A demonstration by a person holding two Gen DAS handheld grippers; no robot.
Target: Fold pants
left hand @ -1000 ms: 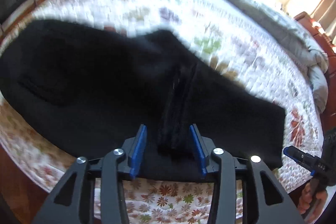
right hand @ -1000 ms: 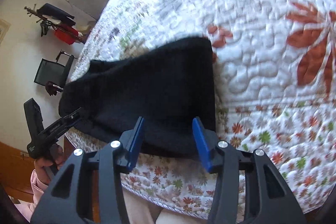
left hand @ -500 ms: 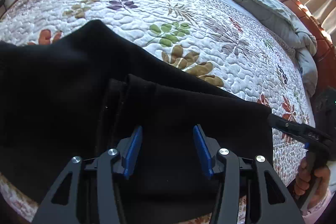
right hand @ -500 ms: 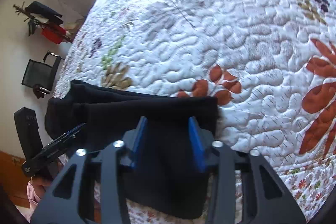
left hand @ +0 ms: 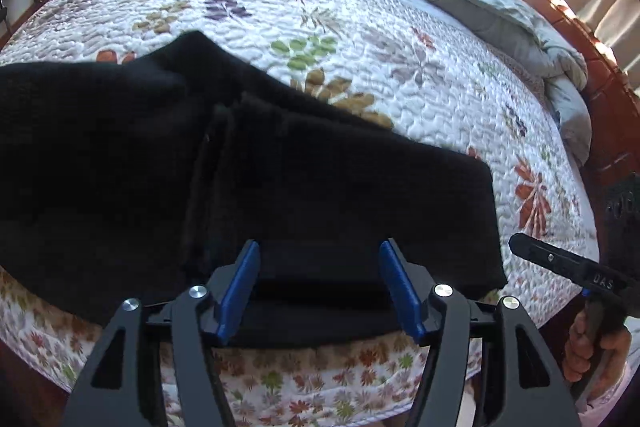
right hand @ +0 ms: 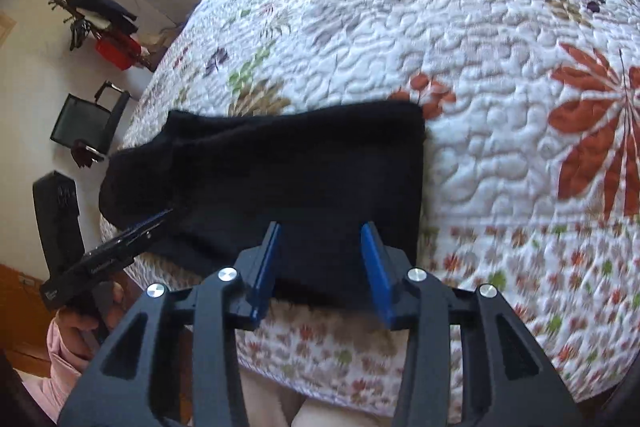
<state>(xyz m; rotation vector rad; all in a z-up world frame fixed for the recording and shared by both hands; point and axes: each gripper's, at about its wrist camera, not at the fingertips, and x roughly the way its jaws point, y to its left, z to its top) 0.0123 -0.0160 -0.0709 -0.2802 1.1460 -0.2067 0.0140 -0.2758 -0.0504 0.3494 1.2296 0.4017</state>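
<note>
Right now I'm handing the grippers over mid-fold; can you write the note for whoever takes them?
Left gripper: jaws opening, nothing pinched, above the black pants.
Right gripper: jaws opening, empty, over the pants' right end.
Pants lie on the floral quilt at the bed's near edge.
Done: right part doubled over in layers.
Left: the left part looks unfolded; fold and square up.

Matt black cloth pants (left hand: 280, 187) on stitched quilt (left hand: 400, 75).

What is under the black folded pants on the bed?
The black folded pants lie on a white quilted bedspread with a floral print, near its front edge. The part of the quilt directly beneath them is covered, so anything there cannot be seen.
</note>
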